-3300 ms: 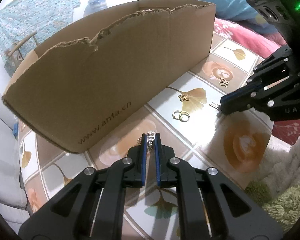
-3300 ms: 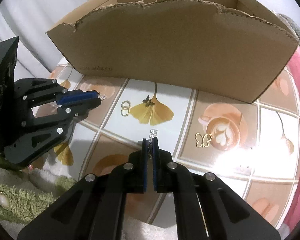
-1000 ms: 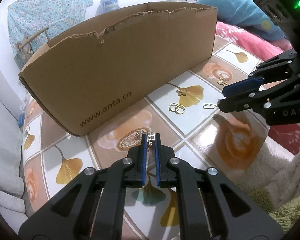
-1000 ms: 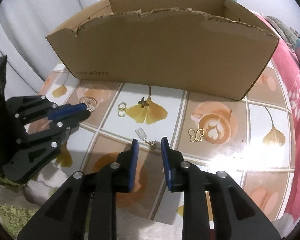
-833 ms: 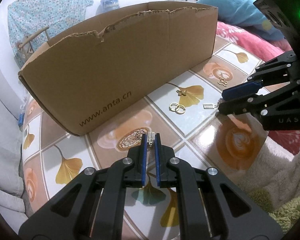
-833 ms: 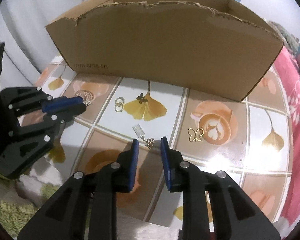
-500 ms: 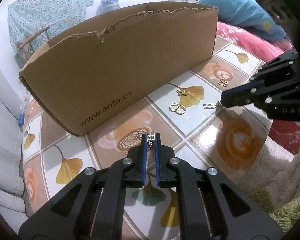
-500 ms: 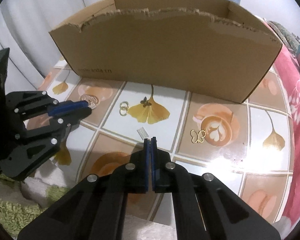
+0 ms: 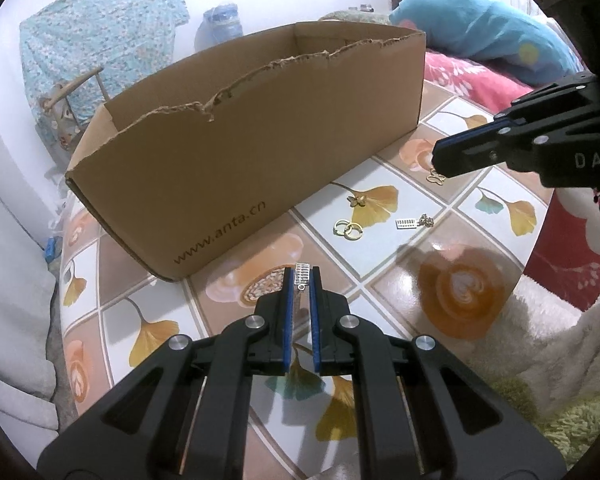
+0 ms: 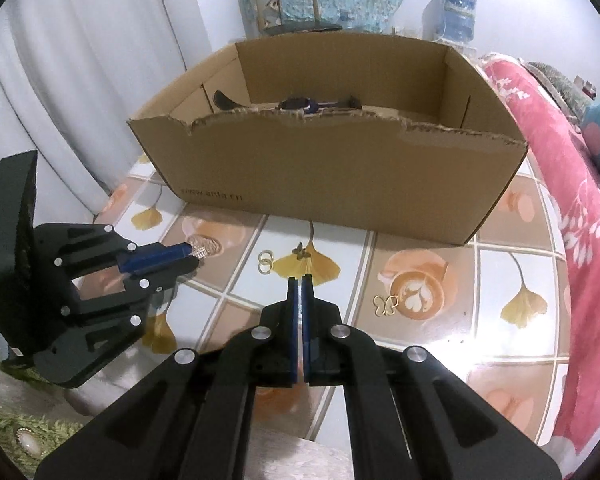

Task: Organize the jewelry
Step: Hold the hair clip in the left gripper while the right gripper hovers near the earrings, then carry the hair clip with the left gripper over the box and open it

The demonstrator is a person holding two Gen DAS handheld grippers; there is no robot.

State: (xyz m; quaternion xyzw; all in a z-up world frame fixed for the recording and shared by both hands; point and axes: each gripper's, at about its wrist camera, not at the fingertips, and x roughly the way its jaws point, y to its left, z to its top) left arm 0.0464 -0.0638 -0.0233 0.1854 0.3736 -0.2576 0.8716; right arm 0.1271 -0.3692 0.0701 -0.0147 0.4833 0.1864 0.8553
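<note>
— Where's the silver charm (image 9: 302, 271)?
— Nipped in the nearly closed left tool (image 9: 301, 277), above the table (image 9: 380, 268), just short of the cardboard box (image 9: 260, 140). A second charm (image 9: 406, 223) lies loose; the right tool (image 10: 300, 282) is shut on nothing
— So?
— I'd lift the held one clear over the torn rim before letting go

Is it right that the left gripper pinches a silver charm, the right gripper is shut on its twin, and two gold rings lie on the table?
No: the right gripper is shut on nothing; the left wrist view shows the twin charm lying on the table. The charm in the left gripper and the gold rings are as stated.
</note>
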